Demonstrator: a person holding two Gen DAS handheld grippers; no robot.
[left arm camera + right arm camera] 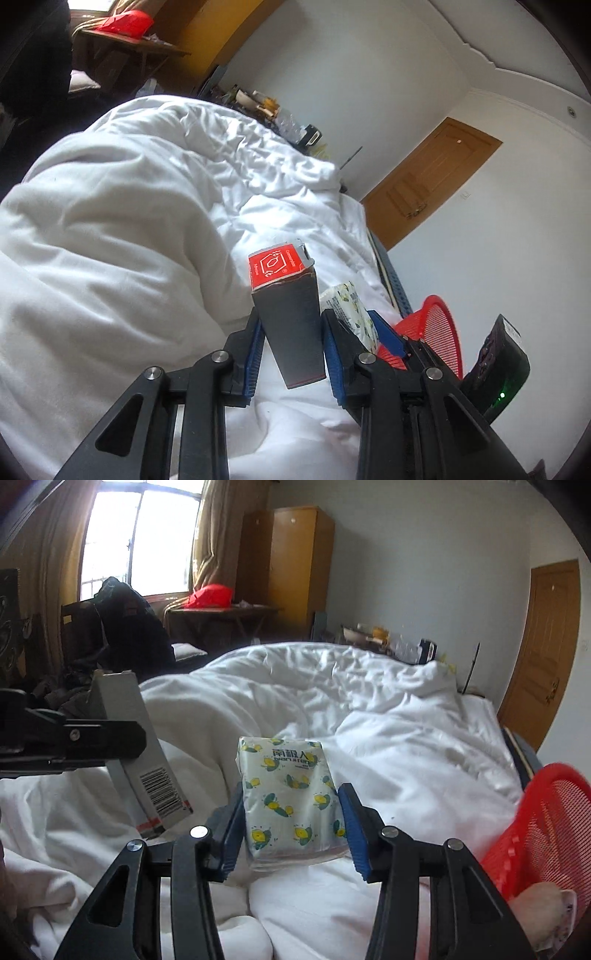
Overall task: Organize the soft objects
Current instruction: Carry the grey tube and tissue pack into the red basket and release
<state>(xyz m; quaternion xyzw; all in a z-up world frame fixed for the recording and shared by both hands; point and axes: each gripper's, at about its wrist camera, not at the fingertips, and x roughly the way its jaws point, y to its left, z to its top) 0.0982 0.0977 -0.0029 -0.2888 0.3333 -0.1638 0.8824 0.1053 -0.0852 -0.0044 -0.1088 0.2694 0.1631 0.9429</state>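
Right now your left gripper (291, 343) is clamped on a grey box (291, 317) with a red end, lifted clear of the white duvet (122, 229). Your right gripper (291, 823) has its blue pads pressed against both sides of a pack of tissues (291, 801), also held above the bedding. Just to the right sits a red mesh basket (543, 827). You look to be mid-carry, both items picked up and neither put away. Next, I'd judge, swing the tissues over the basket rim and let go gently; the pack will squash if squeezed harder.
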